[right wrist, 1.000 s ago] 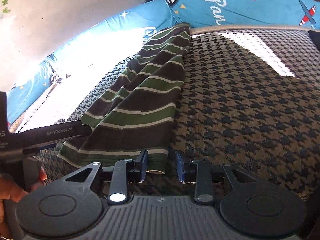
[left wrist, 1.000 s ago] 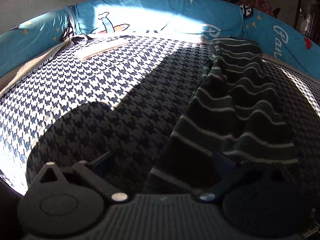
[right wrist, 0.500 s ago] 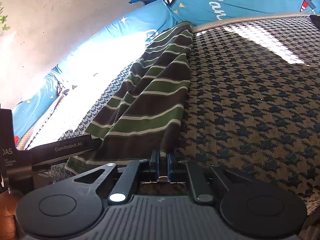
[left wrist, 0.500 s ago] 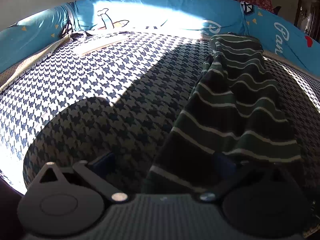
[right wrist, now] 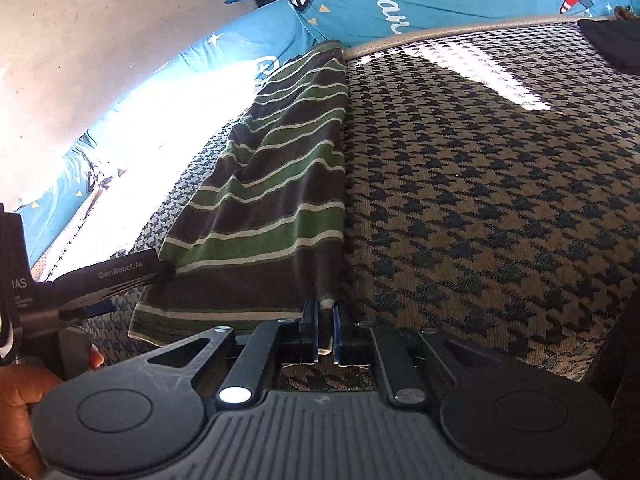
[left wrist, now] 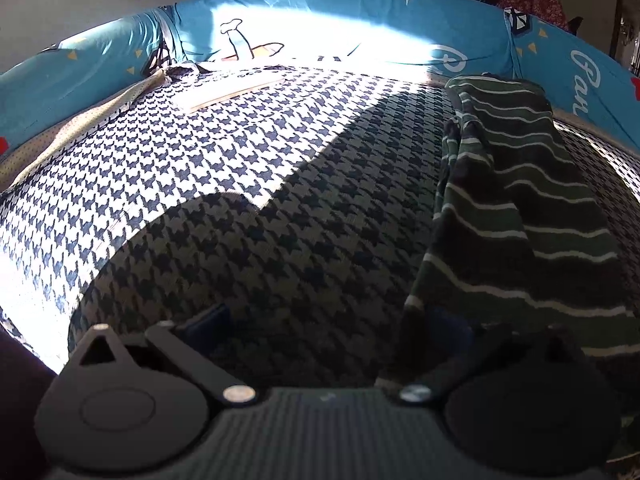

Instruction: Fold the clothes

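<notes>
Nearest the right camera, the right gripper (right wrist: 325, 330) has its blue-padded fingers pinched on the near right hem corner of the green, grey and white striped knit garment (right wrist: 276, 200). The left gripper (left wrist: 328, 320) stands with fingers wide apart, its right finger at the garment's near left edge. The garment lies as a long narrow strip on the houndstooth-patterned bed cover (right wrist: 500, 200), running straight away toward the blue printed bolster (left wrist: 360, 16).

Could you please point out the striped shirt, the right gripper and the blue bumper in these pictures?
striped shirt (right wrist: 280, 200), right wrist view, middle of the fabric.
right gripper (right wrist: 325, 330), right wrist view, between fingertips pinching the hem.
blue bumper (left wrist: 360, 12), left wrist view, far wall.
</notes>
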